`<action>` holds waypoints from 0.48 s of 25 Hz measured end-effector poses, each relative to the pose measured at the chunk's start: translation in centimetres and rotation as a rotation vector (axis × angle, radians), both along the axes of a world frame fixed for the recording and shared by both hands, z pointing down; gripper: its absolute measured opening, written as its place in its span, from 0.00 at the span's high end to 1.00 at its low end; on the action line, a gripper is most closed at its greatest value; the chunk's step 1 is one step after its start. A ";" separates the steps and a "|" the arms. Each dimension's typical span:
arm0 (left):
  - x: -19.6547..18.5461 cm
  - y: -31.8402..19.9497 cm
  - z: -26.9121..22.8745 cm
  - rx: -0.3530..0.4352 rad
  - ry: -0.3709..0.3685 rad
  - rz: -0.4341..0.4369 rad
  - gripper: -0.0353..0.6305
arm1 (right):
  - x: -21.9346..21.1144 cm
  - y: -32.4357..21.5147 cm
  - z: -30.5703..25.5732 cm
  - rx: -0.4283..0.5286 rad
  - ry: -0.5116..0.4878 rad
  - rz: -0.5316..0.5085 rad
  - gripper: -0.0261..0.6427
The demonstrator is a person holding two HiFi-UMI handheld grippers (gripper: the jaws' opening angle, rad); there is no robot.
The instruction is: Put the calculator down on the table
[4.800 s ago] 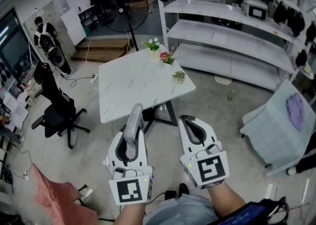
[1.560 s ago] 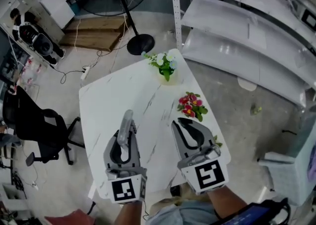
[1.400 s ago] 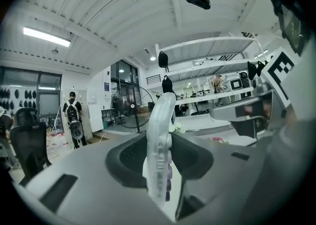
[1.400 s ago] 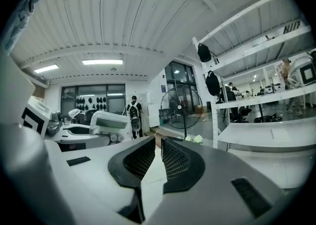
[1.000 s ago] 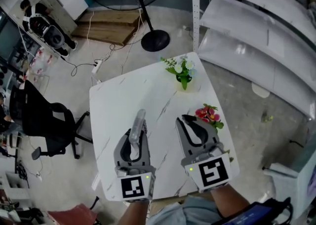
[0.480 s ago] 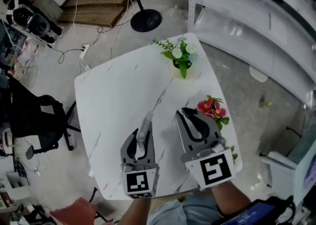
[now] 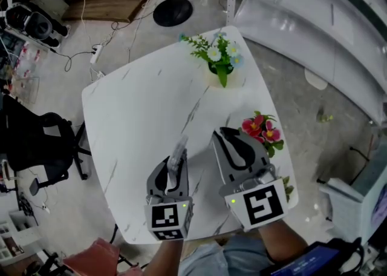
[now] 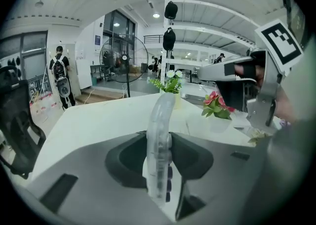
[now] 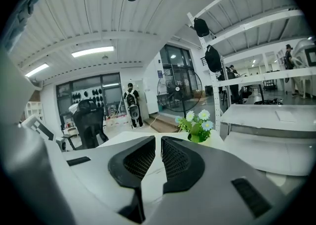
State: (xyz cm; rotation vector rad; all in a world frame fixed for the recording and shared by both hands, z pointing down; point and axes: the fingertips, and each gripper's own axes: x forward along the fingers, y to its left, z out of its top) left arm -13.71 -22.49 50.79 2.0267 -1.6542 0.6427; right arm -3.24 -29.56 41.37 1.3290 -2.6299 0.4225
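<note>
The calculator point(image 7: 178, 155), a slim pale thing with dark keys along one side, stands on edge between the pads of my left gripper point(image 7: 172, 170), which is shut on it. In the left gripper view the calculator point(image 8: 161, 140) rises out of the jaws above the white marble table point(image 8: 98, 120). The left gripper hovers over the near middle of the table point(image 7: 136, 105). My right gripper point(image 7: 227, 141) is beside it on the right, shut with nothing between its pads point(image 9: 159, 157).
A pot of white and blue flowers point(image 7: 220, 58) stands at the table's far corner, red flowers point(image 7: 261, 132) at its right edge close to the right gripper. A black office chair point(image 7: 30, 147) is left of the table, a fan base point(image 7: 172, 11) and white shelves point(image 7: 314, 20) beyond.
Both grippers have come down toward the tabletop, the left one farther and tipping downward with the calculator still in it. The right jaws stay shut.
</note>
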 end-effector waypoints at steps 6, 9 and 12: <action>0.1 -0.6 0.9 -0.138 0.160 -0.002 0.75 | -0.4 -0.4 0.0 0.002 -0.001 -0.006 0.88; -0.1 -0.5 2.1 -0.203 0.129 0.032 0.74 | -0.7 -0.7 -0.1 0.001 -0.004 -0.005 0.88; -1.0 -0.4 3.8 -0.257 0.029 0.059 0.74 | -0.9 -0.8 -0.2 0.005 -0.003 -0.005 0.88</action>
